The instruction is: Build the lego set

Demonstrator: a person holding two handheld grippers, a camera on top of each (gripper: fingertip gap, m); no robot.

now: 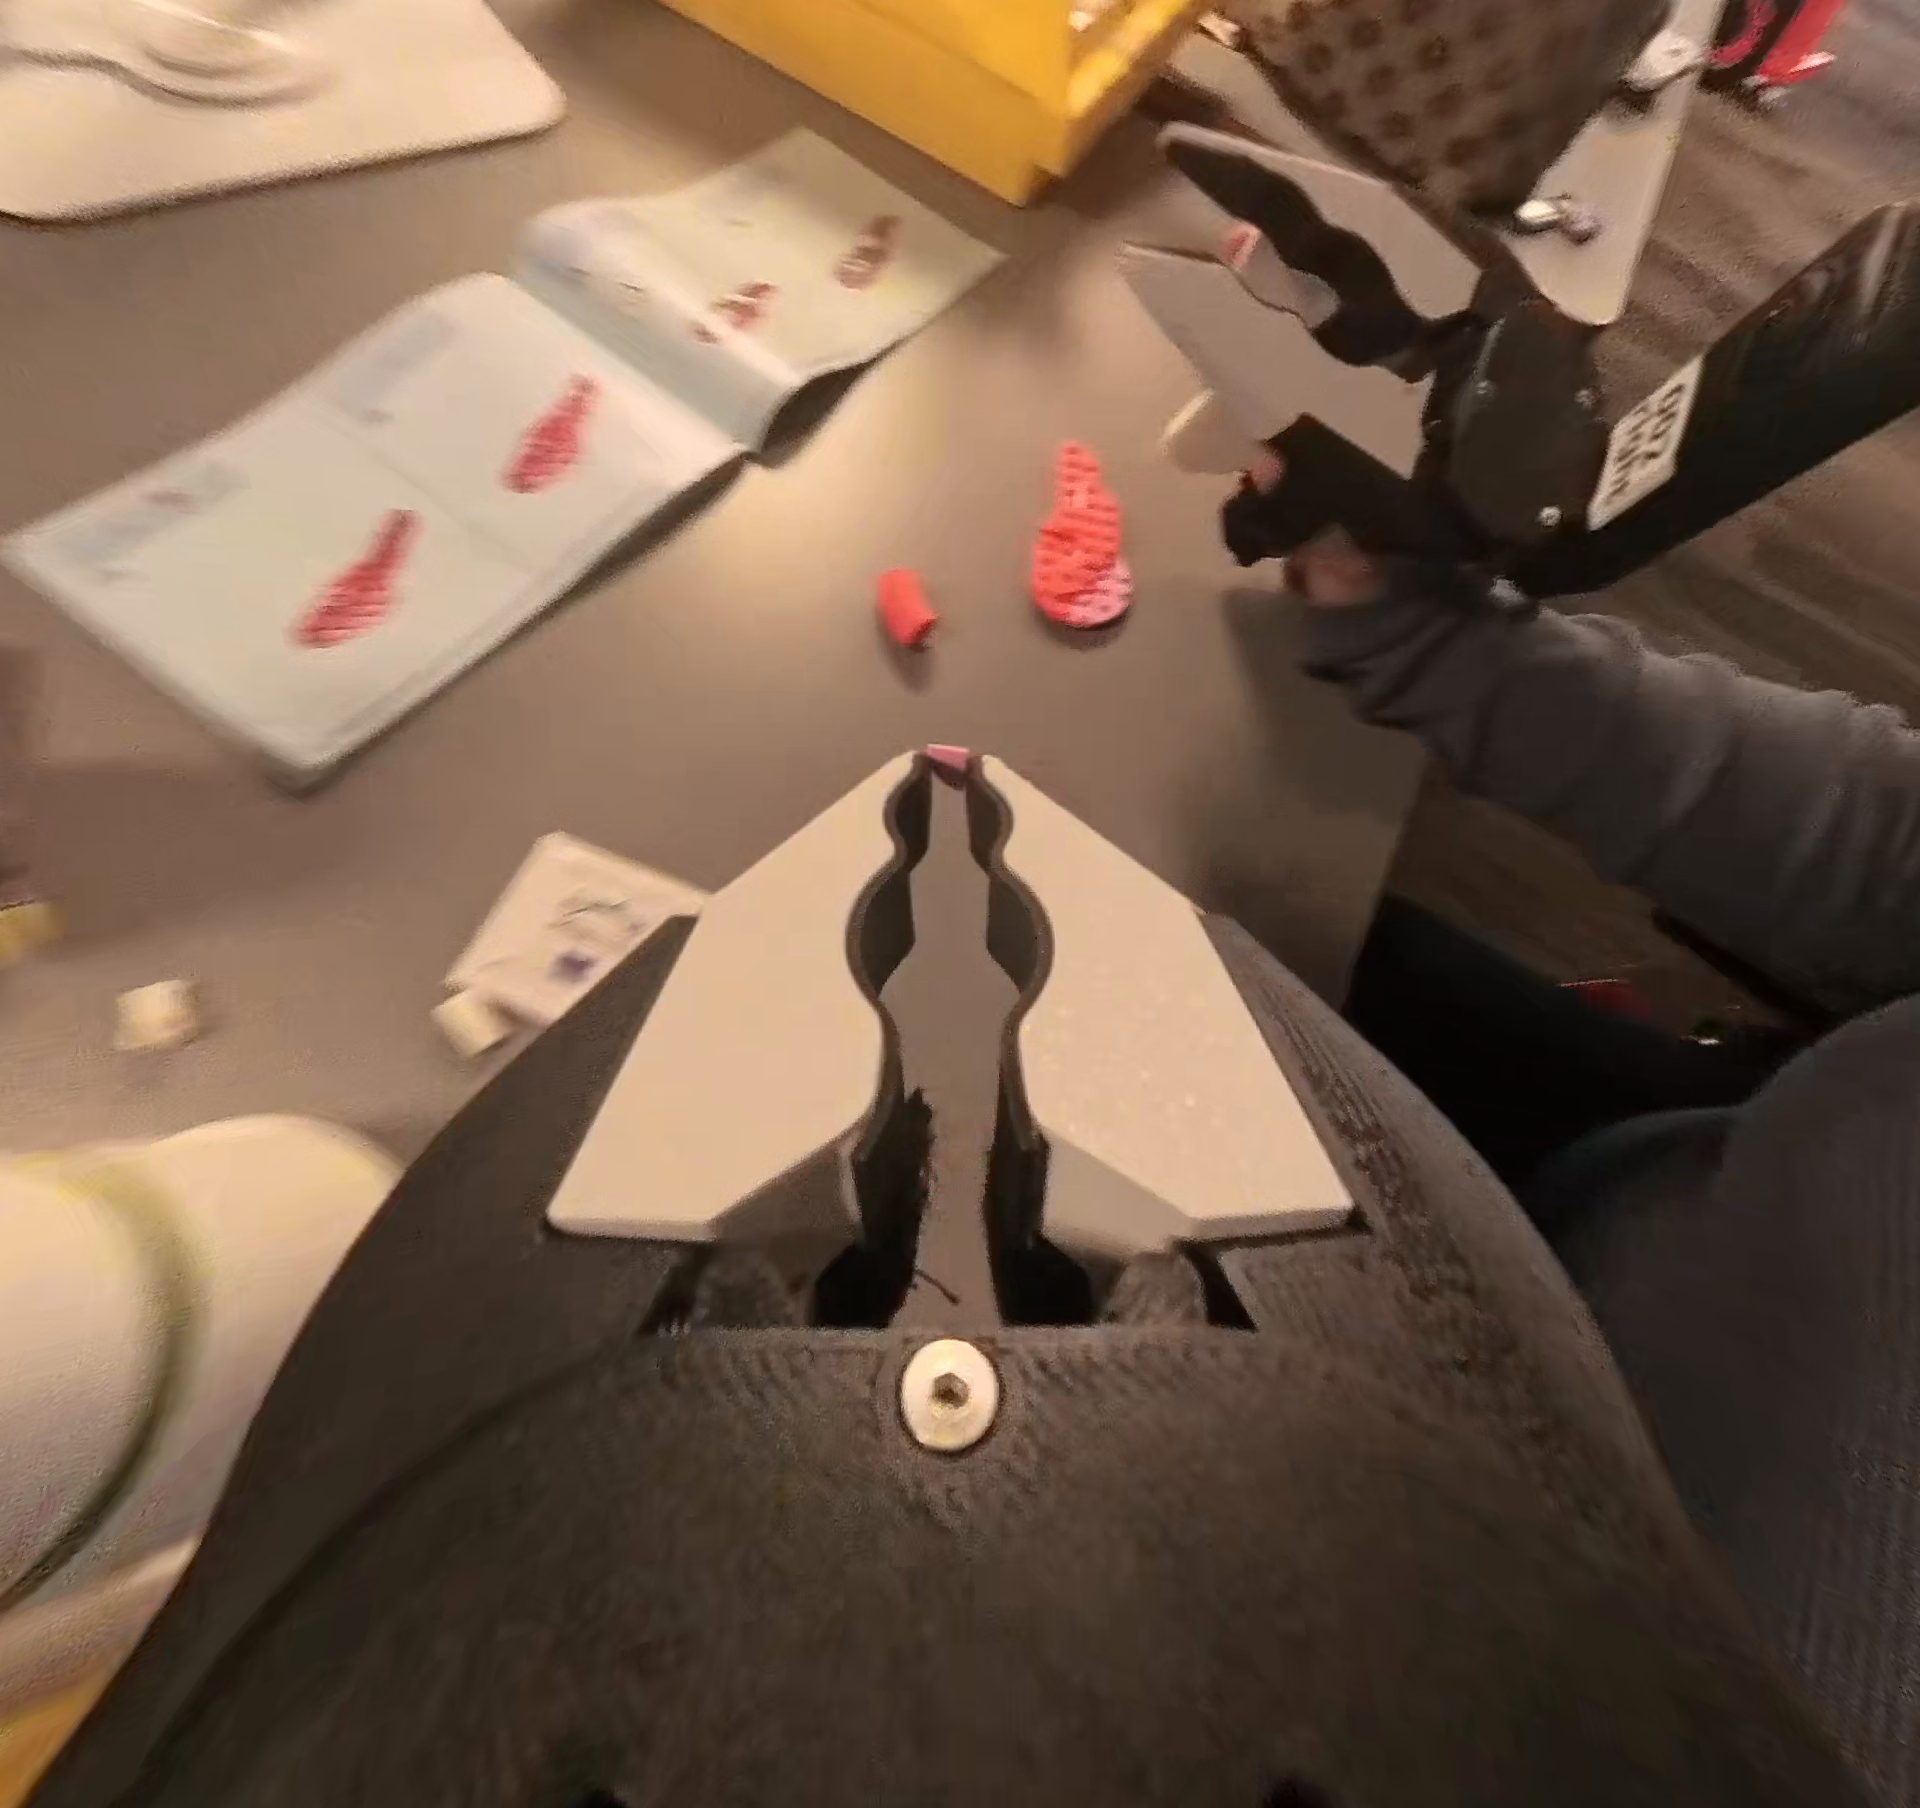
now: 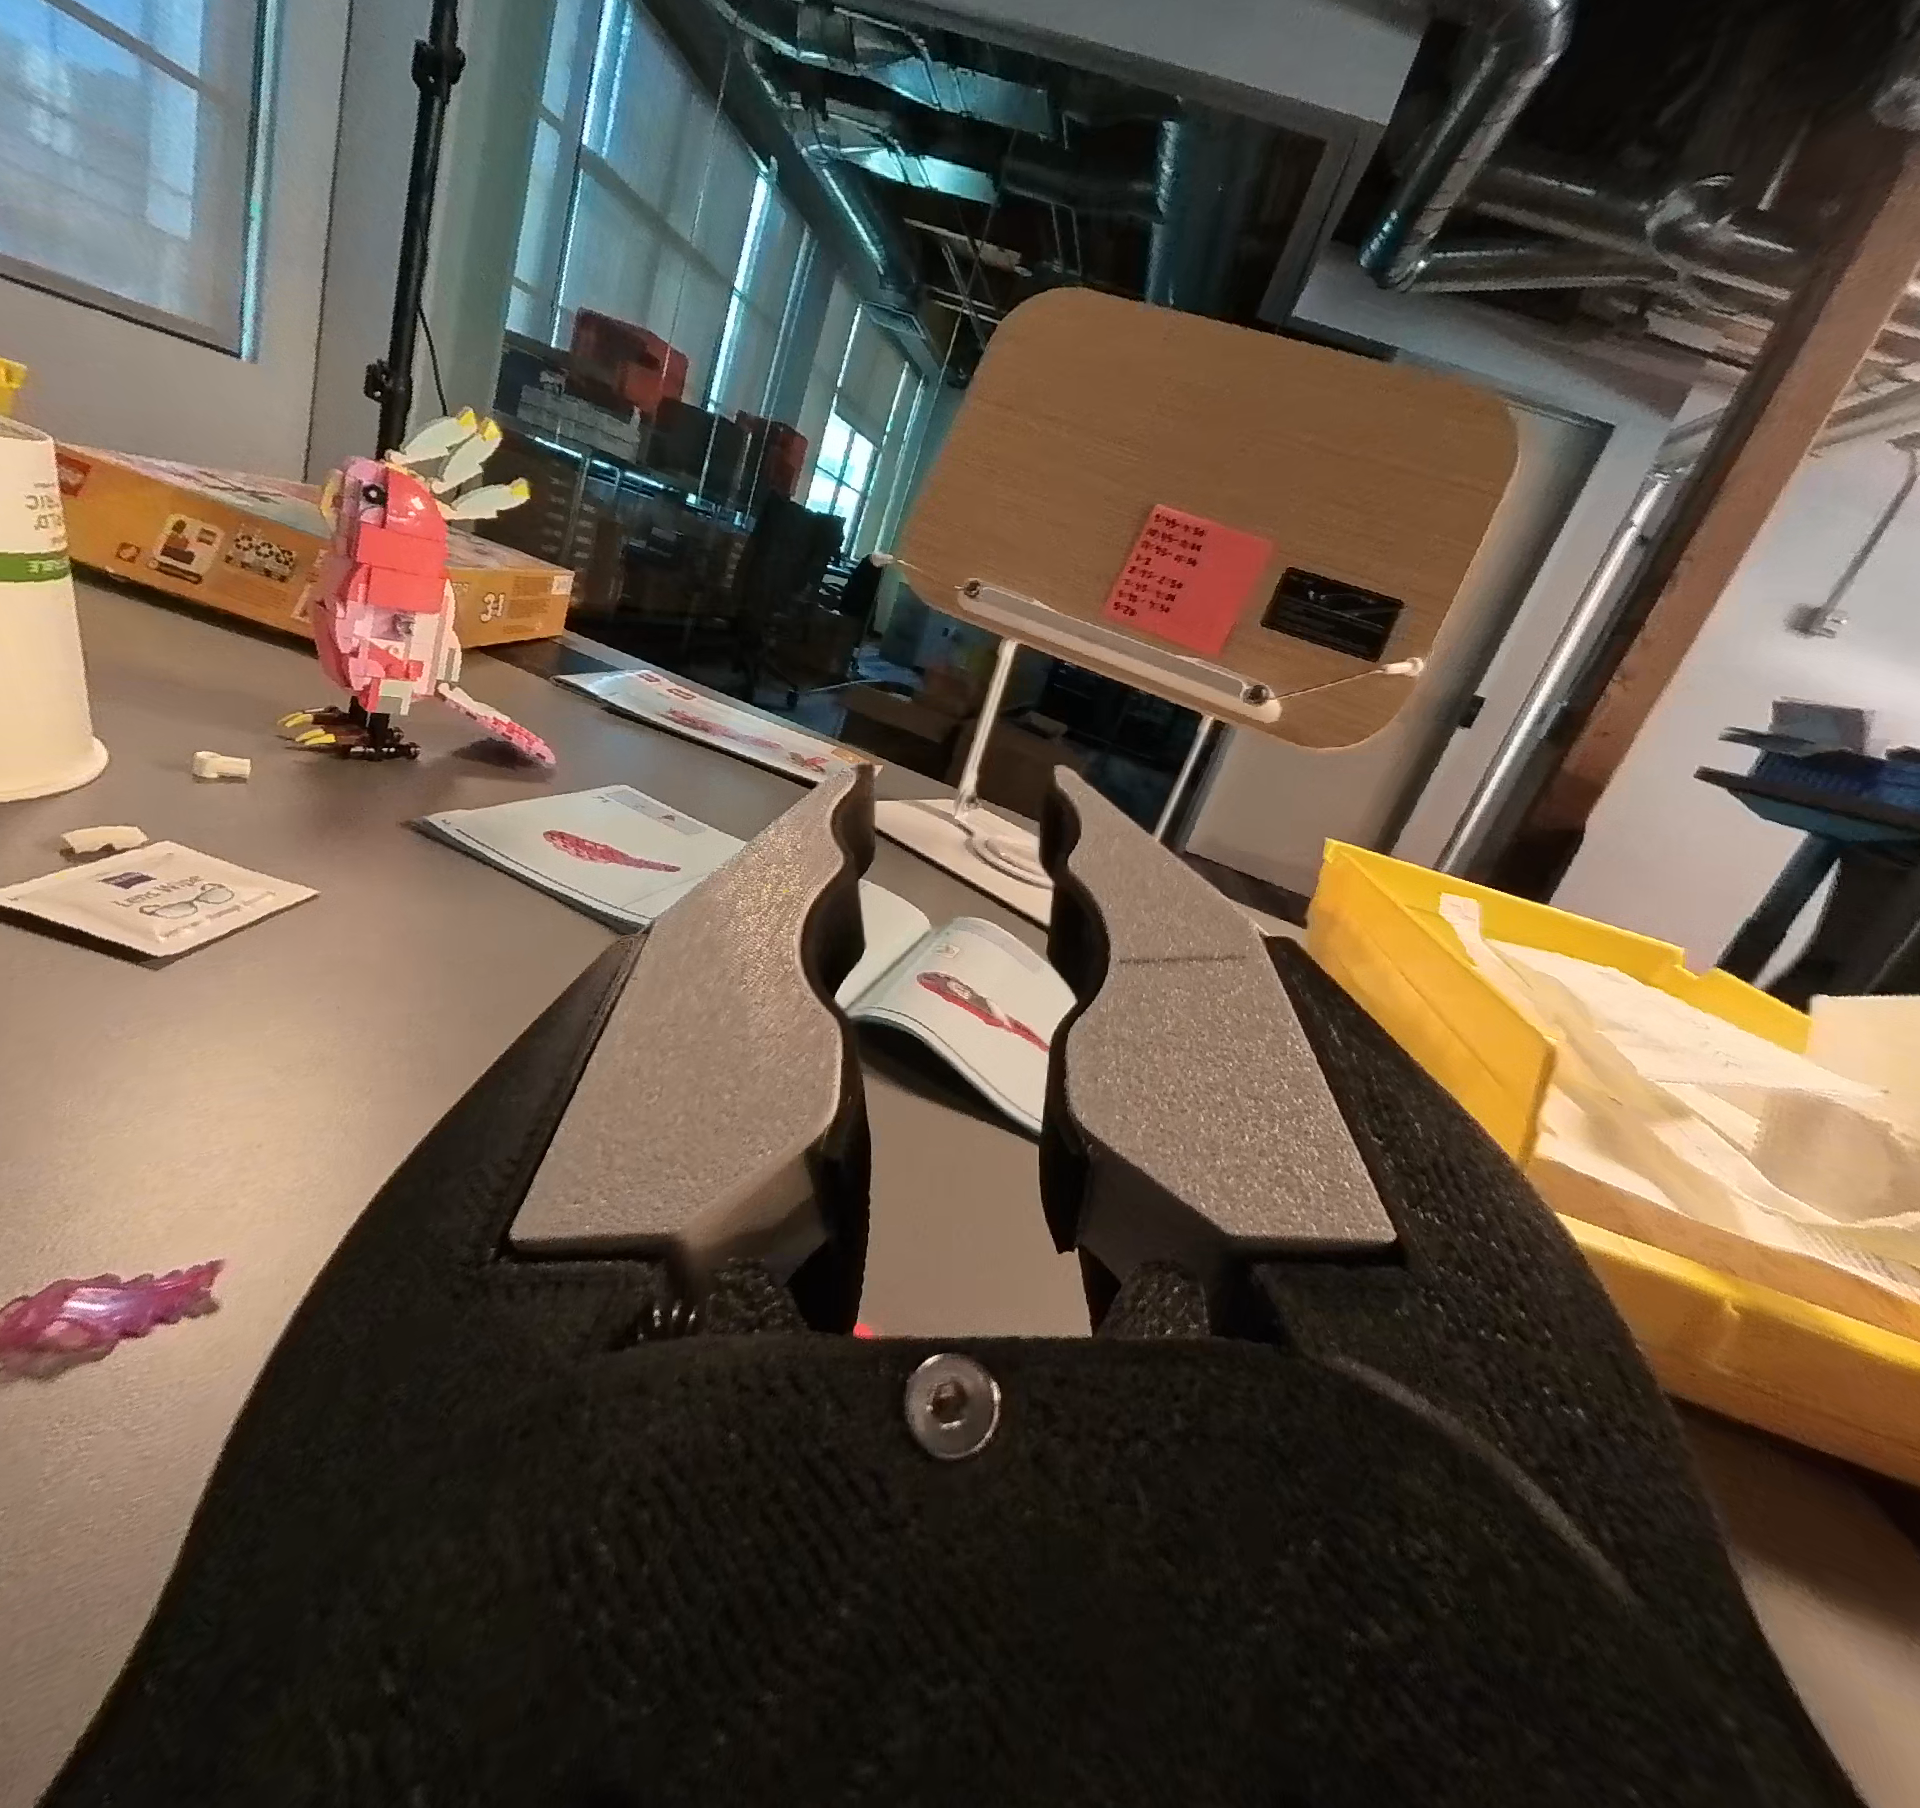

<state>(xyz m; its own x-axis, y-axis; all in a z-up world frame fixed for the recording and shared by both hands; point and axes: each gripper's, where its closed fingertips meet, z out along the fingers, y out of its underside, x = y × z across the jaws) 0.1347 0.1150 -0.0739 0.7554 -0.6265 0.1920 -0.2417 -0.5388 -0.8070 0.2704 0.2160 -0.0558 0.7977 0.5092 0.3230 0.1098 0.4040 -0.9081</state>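
Item 1. Left gripper (image 1: 949, 766): closed on a small pink piece (image 1: 951, 759), which is pinched at the very tips of its two fingers; it is held above the grey table (image 1: 675, 719).

Item 2. Right gripper (image 2: 954, 792): fingers held apart, nothing between them; it is raised off the table and tilted. In the left wrist view it is seen at upper right (image 1: 1195, 200), gripped by a hand in a grey sleeve (image 1: 1662, 771).

Item 3. On the table ahead of the left gripper, well apart from it: a red rolled piece (image 1: 906, 605) and, just beside that, a flat red studded piece (image 1: 1081, 553).

Item 4. Open instruction booklet (image 1: 436, 470), red figures printed on pale pages, to the left of the red pieces.

Item 5. Yellow bin (image 2: 1538, 1052) holding crumpled paper bags, at the right.

Item 6. Pink brick-built bird (image 2: 390, 595), standing upright, with a cardboard box (image 2: 260, 553) behind it.

Item 7. Wooden book stand (image 2: 1205, 511) on a white base; a white sachet (image 2: 156, 896) and a purple translucent piece (image 2: 104, 1301) lie on the near side.
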